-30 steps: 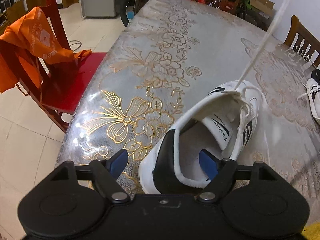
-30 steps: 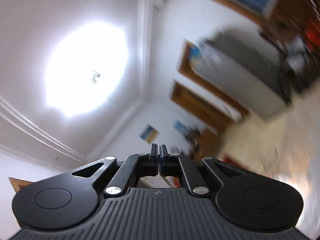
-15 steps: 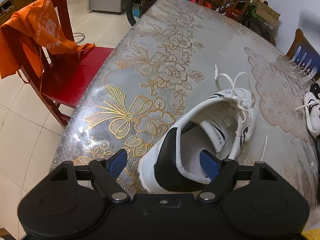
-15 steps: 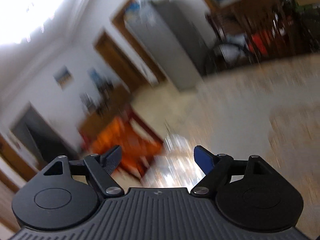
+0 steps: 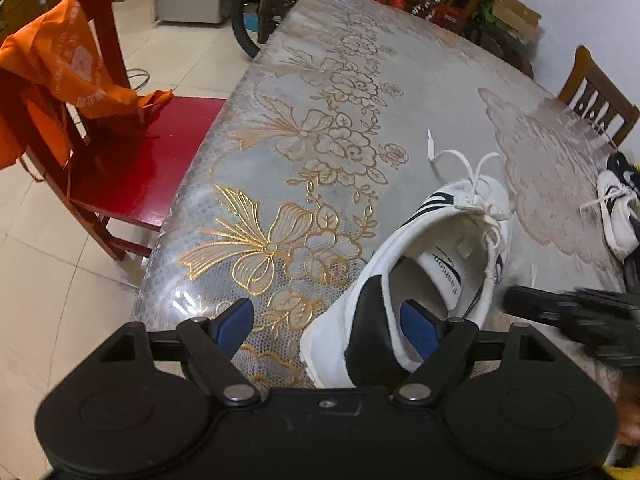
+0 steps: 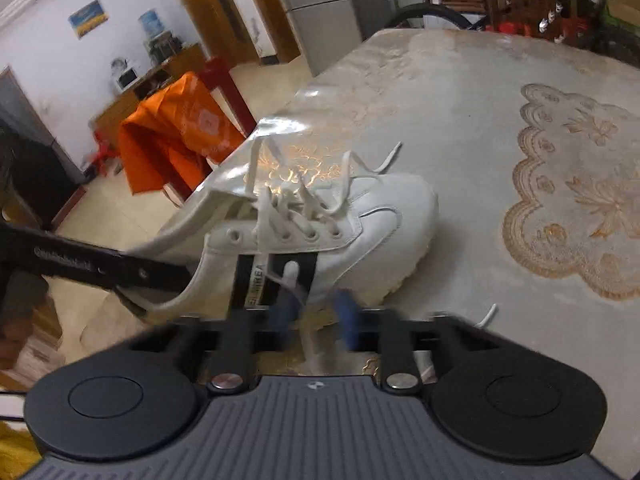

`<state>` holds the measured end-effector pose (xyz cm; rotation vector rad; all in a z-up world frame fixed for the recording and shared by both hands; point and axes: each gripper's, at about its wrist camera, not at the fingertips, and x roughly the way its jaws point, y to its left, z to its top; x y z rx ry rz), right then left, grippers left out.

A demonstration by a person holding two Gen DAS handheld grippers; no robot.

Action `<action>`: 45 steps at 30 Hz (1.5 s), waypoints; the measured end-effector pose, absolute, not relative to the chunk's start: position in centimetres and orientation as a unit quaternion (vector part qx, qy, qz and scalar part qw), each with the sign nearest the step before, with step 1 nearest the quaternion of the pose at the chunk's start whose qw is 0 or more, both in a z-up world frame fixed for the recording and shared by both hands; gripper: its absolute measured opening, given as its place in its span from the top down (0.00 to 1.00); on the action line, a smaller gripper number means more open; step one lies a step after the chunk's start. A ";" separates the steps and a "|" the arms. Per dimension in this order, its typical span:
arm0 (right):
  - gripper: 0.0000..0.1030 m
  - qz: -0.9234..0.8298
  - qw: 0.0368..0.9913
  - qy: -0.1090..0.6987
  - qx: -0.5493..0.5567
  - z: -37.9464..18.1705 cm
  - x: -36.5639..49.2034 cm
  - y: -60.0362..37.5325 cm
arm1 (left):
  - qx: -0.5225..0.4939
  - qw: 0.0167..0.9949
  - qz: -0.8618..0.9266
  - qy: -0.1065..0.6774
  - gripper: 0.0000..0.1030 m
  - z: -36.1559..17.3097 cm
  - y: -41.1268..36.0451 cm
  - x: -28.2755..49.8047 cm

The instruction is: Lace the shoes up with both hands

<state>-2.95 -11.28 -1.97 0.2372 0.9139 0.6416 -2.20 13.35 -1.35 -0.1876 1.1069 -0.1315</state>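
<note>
A white sneaker (image 5: 432, 248) with black stripes lies on the floral tablecloth (image 5: 320, 128), heel toward me. My left gripper (image 5: 326, 322) is open: its right pad (image 5: 416, 324) sits inside the heel opening and its left pad (image 5: 236, 320) stands clear of the shoe. Loose white laces (image 5: 468, 168) trail over the toe. In the right wrist view the sneaker (image 6: 360, 220) shows its side. My right gripper (image 6: 316, 312) is low beside it, its blurred blue pads closed in on a hanging lace strand (image 6: 294, 280). The left gripper's black finger (image 6: 100, 266) reaches into the heel.
A second white shoe (image 5: 618, 212) lies at the table's right edge. A red chair (image 5: 132, 168) with an orange bag (image 5: 60, 72) stands left of the table. A wooden chair (image 5: 596, 96) is at the far right, a bicycle wheel (image 5: 248, 36) at the far end.
My right gripper swung down from the ceiling to the shoe's side; its jaws opened, then narrowed on a lace. The lace once pulled taut upward now lies slack over the toe. The left gripper hardly moved.
</note>
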 end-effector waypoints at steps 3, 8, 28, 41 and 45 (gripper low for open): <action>0.99 0.343 0.821 0.378 0.255 0.4 -4.7 -14.7 | -0.095 0.839 -0.075 0.530 0.24 -1.8 13.7 -1.9; 0.98 0.334 0.816 0.283 0.377 4.2 -5.6 -18.4 | -0.104 0.829 -0.092 0.542 0.24 -2.6 14.0 -1.6; 0.71 0.287 0.828 0.449 0.174 -1.4 -3.1 -10.3 | -0.090 0.796 -0.158 0.577 0.22 -3.1 10.8 -0.8; 0.60 0.142 0.891 0.390 0.184 -1.4 2.0 -14.3 | -0.056 0.813 -0.152 0.559 0.22 -0.8 9.0 -1.4; 0.57 0.214 0.882 0.402 0.120 -0.1 -0.8 -12.8 | 0.004 0.836 -0.149 0.527 0.22 1.9 8.5 -1.9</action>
